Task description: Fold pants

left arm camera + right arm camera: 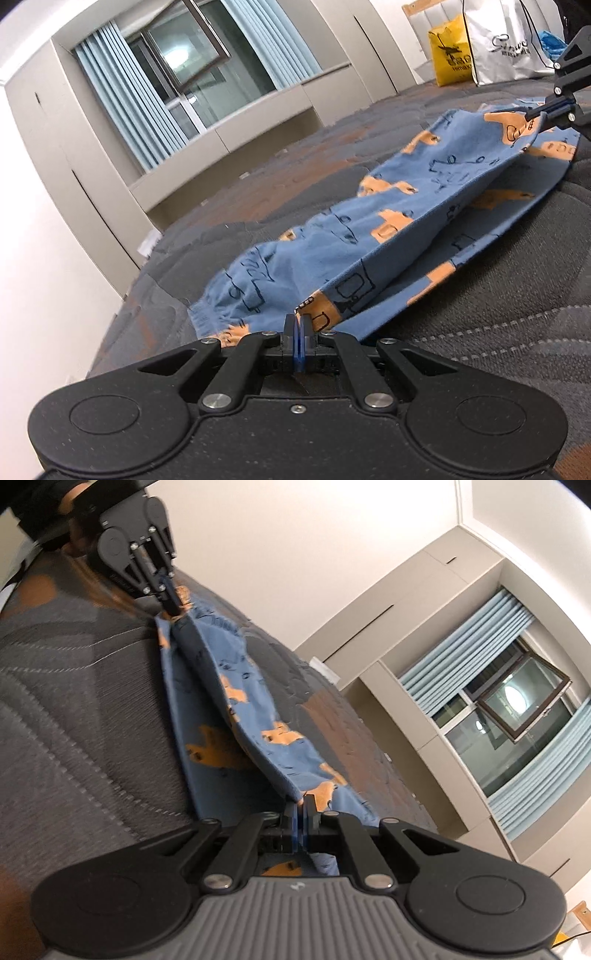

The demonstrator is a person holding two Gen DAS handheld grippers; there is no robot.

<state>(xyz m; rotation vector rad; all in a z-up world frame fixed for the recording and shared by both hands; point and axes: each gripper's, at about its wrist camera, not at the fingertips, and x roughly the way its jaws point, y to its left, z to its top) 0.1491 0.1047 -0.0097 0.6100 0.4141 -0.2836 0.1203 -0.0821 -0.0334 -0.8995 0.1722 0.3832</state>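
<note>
The left gripper point(298, 325) has its two fingers pressed together on a corner of the pants point(391, 236), a pinch of blue cloth with an orange patch caught between the blue pads point(297, 350). In the right wrist view the right gripper point(301, 806) is likewise clamped tight on the opposite end of the same garment, its fingers meeting on a folded edge of the fabric. Each gripper shows in the other's camera: the right gripper sits at the far upper right of the left view, nipping the cloth edge, and the left gripper hangs at the upper left of the right view, biting the far corner. The pants, blue with orange shapes and black line drawings, are raised along the edge held between the two grippers, with a lower layer lying flat on the dark grey quilted mattress point(498, 332). At the far end of the mattress stand two bags, a yellow shopping bag point(448, 51) and just beside it a white shopping bag point(502, 40); what they contain cannot be seen. Beyond the mattress, pale blue curtains point(122, 96) flank an open window point(184, 48).
</note>
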